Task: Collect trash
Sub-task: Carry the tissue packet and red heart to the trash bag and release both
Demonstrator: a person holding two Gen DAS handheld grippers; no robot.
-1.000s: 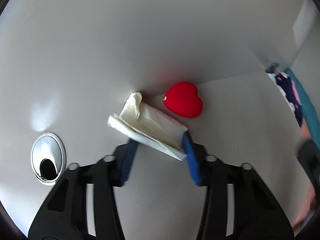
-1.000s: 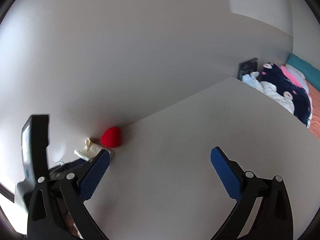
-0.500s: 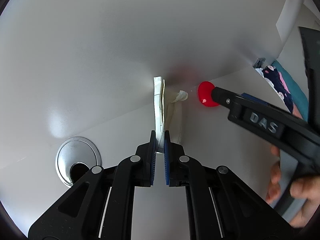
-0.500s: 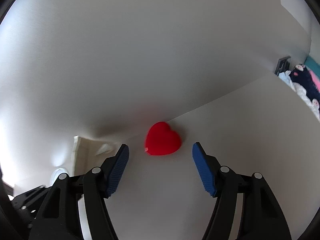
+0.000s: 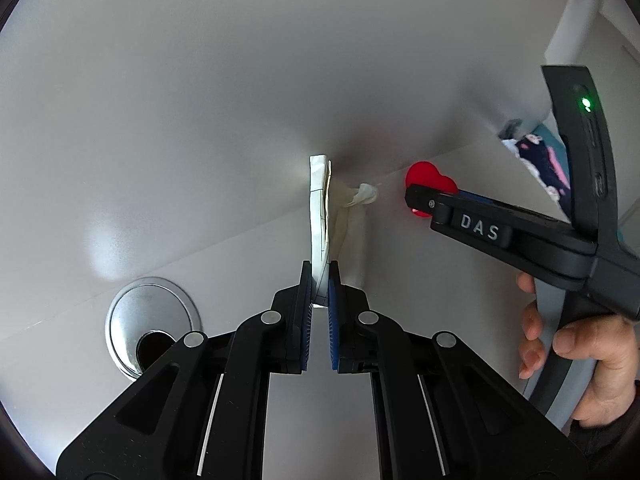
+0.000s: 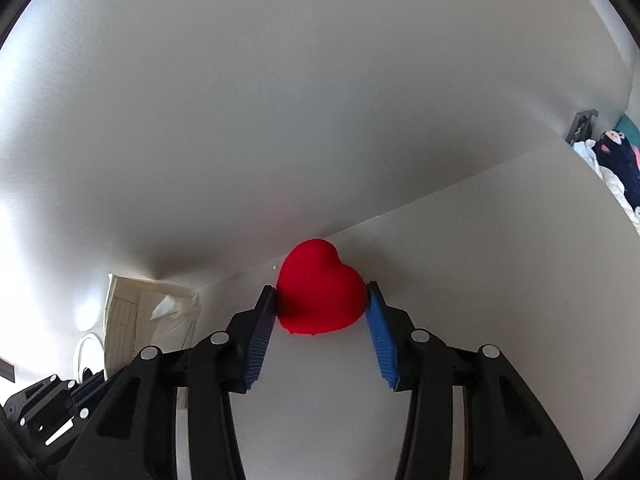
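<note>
Left gripper [image 5: 319, 292] clamped on the cream wrapper [image 5: 320, 216], held edge-up. Right gripper [image 6: 321, 312] pads touch both sides of the red heart [image 6: 320, 286] at the desk's [image 6: 480, 280] back edge by the wall.

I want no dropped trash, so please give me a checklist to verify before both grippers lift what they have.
1. Left gripper shut on the paper wrapper: ok.
2. Wrapper held deep enough: cannot tell, only its lower edge is pinched.
3. Right gripper pads touching both sides of the red heart: ok.
4. Firm squeeze on the heart: cannot tell.
5. Heart off the desk: not ok.
6. Grippers apart from each other: ok.
</note>
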